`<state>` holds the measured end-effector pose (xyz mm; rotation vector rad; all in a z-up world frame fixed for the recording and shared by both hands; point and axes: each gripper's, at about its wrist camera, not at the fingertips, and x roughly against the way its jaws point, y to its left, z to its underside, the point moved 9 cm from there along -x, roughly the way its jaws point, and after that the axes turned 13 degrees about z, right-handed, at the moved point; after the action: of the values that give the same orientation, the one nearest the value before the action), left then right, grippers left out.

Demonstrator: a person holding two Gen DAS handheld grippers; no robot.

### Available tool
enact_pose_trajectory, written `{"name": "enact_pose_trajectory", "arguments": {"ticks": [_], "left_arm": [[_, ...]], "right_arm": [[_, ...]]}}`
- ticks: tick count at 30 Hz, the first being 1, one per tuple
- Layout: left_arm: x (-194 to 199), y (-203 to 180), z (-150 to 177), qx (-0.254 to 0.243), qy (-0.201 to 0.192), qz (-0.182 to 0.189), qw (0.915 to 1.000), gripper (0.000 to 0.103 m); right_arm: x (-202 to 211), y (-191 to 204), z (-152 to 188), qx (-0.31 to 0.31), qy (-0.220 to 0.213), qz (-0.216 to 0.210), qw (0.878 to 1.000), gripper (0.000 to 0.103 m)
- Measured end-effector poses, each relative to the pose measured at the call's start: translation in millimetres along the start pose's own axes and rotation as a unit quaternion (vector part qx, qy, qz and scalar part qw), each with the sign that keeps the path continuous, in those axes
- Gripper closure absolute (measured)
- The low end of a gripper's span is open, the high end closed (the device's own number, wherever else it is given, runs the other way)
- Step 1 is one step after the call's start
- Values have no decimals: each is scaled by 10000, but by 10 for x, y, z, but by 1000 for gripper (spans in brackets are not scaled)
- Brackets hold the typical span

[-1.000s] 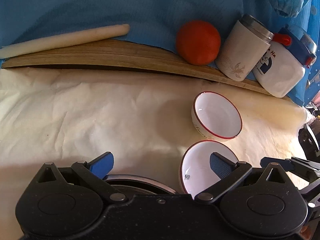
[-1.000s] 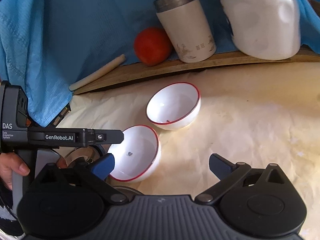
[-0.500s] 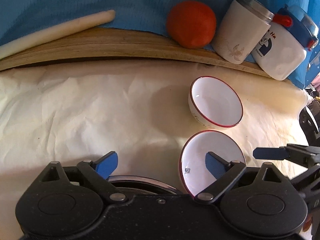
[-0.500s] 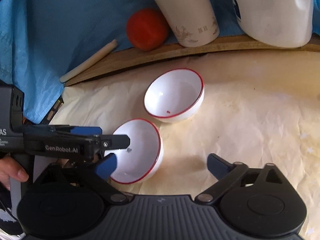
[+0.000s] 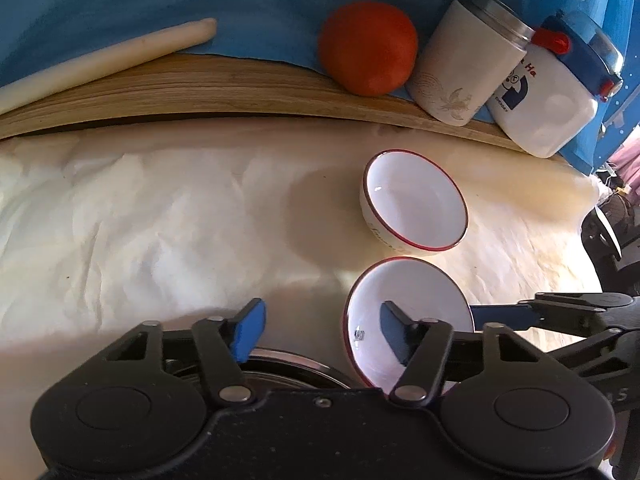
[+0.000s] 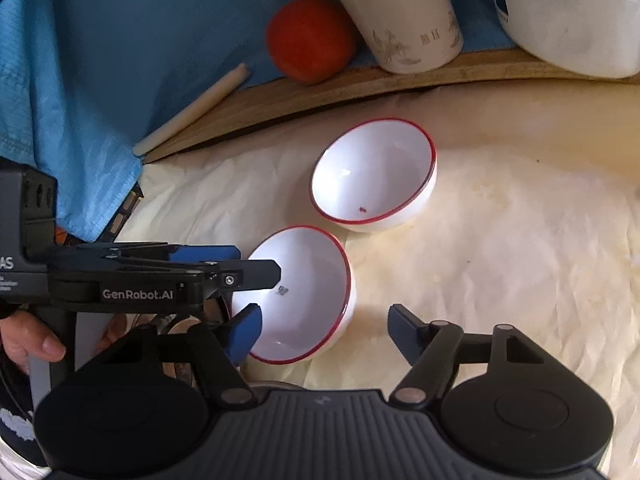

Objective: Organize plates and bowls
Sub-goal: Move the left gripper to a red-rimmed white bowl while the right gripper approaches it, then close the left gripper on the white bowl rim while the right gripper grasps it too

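Bowls: near bowl [image 6: 304, 292] at lower centre, second [image 6: 374, 174] just beyond. Glazed, rigid, breakable, likely slippery; grip the rim. Right gripper [image 6: 324, 328] and left gripper [image 5: 322, 330] closing, nothing clamped.

- An orange-red ball [image 5: 368, 48] sits on the wooden board [image 5: 200, 88].
- A white tumbler [image 5: 468, 60] stands beside it.
- A white jug [image 5: 552, 92] follows.
- A pale stick [image 5: 104, 64] lies left.

Two upright red-rimmed white bowls [image 6: 374, 176], side by side
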<state>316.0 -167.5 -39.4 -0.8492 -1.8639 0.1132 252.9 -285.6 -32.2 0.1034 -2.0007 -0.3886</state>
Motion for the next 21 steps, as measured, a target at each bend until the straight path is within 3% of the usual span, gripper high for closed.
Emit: {"name": "enact_pose_trajectory", "arguments": {"ticks": [5, 7, 10, 15, 21], "left_arm": [[-28, 1, 6, 69, 46, 122, 9999, 57], [-48, -4, 14, 139, 69, 237, 9996, 71], [-83, -25, 47, 159, 115, 356, 9992, 83], [-115, -71, 73, 146, 96, 382, 9991, 90], [-117, -13, 70, 526, 20, 415, 9978, 93]], "right_arm": [[-29, -7, 12, -9, 47, 14, 10000, 49], [-30, -11, 16, 0, 41, 41, 10000, 54], [-38, -3, 18, -1, 53, 40, 10000, 64], [-55, -14, 26, -37, 81, 76, 9999, 78], [-49, -49, 18, -161, 118, 58, 9998, 81]]}}
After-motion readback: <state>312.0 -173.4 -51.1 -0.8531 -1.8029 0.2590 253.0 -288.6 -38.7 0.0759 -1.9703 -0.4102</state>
